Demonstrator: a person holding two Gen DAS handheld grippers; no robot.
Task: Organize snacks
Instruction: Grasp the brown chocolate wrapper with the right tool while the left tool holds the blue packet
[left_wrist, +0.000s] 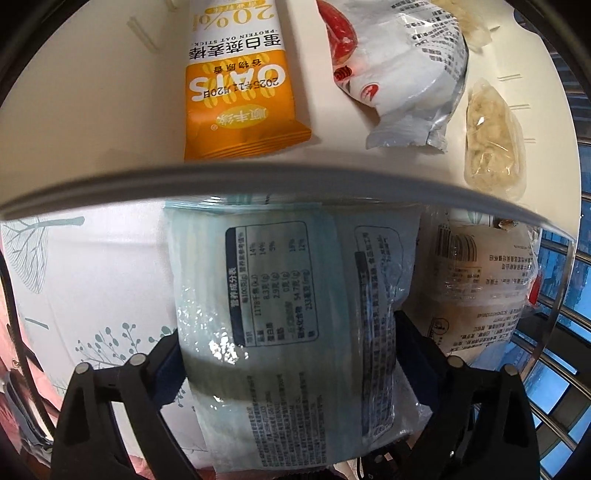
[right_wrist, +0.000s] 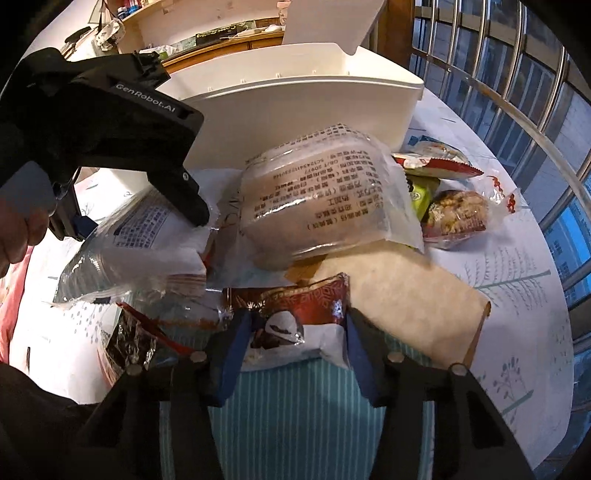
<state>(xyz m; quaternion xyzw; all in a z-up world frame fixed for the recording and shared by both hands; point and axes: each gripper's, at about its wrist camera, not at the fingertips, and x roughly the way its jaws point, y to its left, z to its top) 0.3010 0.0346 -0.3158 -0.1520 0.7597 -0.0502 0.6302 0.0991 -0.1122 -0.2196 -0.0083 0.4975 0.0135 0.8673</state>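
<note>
Left wrist view: your left tongs (left_wrist: 288, 354) stand wide apart around a pale blue snack packet (left_wrist: 295, 314) lying just outside the white bin (left_wrist: 92, 122); pads beside its edges, contact unclear.
In the bin: an orange oat stick bar (left_wrist: 236, 81), a silver-and-red pouch (left_wrist: 402, 74), a clear bag of pale flakes (left_wrist: 491, 144).
Right wrist view: your right tongs (right_wrist: 295, 332) are partly closed around a red-and-white snack pack (right_wrist: 295, 314) on the patterned surface (right_wrist: 517, 295); whether they grip it you cannot tell.

left tongs (left_wrist: 288, 354): angled steeply down, jaws spread wide | right tongs (right_wrist: 291, 339): angled down, jaws half-closed
</note>
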